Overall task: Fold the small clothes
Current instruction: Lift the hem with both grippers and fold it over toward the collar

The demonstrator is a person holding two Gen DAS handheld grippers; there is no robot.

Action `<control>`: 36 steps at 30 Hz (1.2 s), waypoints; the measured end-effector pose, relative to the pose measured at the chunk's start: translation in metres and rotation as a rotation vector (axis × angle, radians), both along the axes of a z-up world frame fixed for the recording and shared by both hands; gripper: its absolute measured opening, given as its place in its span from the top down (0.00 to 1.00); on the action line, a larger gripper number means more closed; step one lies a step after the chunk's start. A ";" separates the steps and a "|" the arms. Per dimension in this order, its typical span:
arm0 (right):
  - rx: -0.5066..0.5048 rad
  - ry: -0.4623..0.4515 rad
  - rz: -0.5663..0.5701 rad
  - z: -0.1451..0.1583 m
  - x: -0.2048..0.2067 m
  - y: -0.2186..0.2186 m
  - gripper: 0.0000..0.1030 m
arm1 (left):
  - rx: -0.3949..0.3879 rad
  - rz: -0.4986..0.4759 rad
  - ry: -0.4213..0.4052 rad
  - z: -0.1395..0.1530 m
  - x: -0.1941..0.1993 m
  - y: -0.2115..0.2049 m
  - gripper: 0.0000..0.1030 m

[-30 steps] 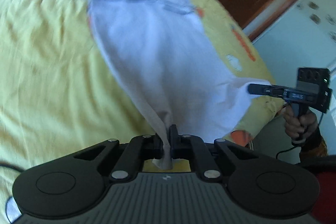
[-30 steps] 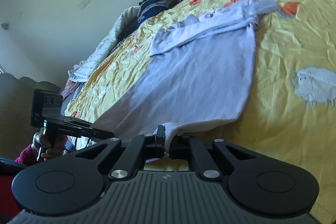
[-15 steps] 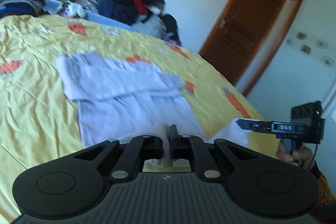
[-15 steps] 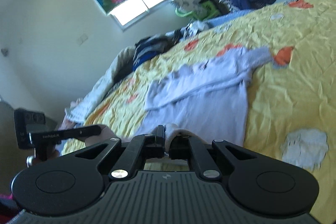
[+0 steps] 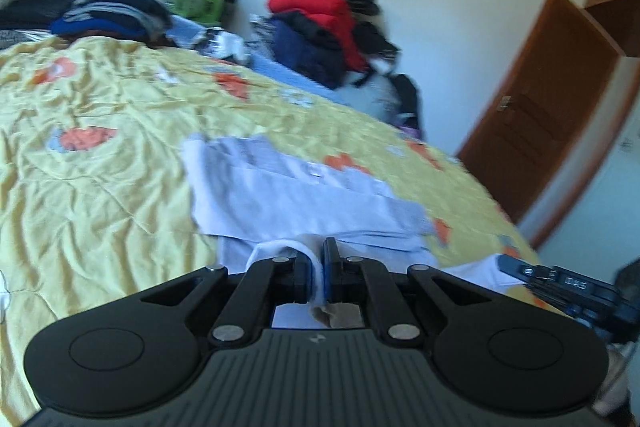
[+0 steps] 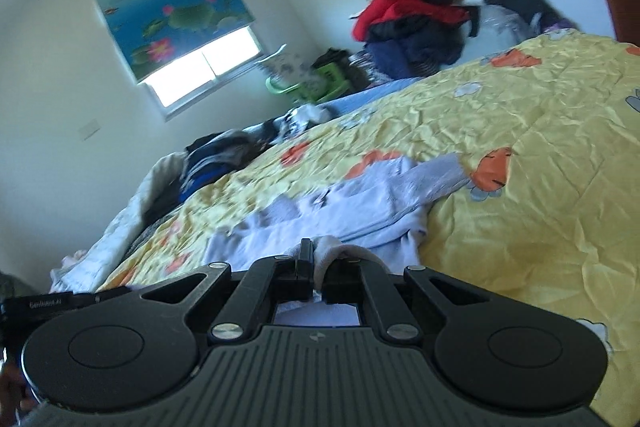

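A pale lilac long-sleeved shirt [image 5: 288, 195] lies on the yellow bedspread [image 5: 100, 163], its sleeves folded across the top. My left gripper [image 5: 319, 263] is shut on one corner of the shirt's hem, with cloth bunched between its jaws. My right gripper [image 6: 316, 265] is shut on the other hem corner of the shirt [image 6: 360, 199]. Both corners are lifted above the shirt's body. The right gripper [image 5: 520, 271] shows at the lower right of the left wrist view, and the left gripper [image 6: 96, 297] at the lower left of the right wrist view.
Piles of clothes [image 5: 332, 27] sit at the far side of the bed near a green basket [image 5: 192, 3]. More dark clothes [image 5: 108, 15] lie at the far left. A brown door [image 5: 552, 99] stands on the right. A window [image 6: 204, 67] lies behind the bed.
Both grippers have lifted the hem corners and carried them toward the sleeves and collar. Both views tipped up from the bedspread to the room, and the shirt's body now looks shorter ahead of the jaws.
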State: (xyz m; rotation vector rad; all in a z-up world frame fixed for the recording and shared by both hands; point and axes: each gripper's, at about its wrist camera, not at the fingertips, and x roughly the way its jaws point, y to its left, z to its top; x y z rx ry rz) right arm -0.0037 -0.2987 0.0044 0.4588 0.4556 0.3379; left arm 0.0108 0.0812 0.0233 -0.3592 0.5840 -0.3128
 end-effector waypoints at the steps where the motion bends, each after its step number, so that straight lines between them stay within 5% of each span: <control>1: -0.013 -0.001 -0.016 -0.002 0.004 0.003 0.94 | 0.018 0.023 0.002 0.000 0.005 -0.003 0.95; 18: -0.070 0.014 -0.081 -0.019 0.046 0.024 0.94 | 0.259 0.136 -0.006 -0.011 0.044 -0.041 0.96; 36: -0.064 -0.026 -0.096 -0.004 0.068 0.030 0.94 | 0.298 0.166 -0.018 0.003 0.081 -0.042 0.96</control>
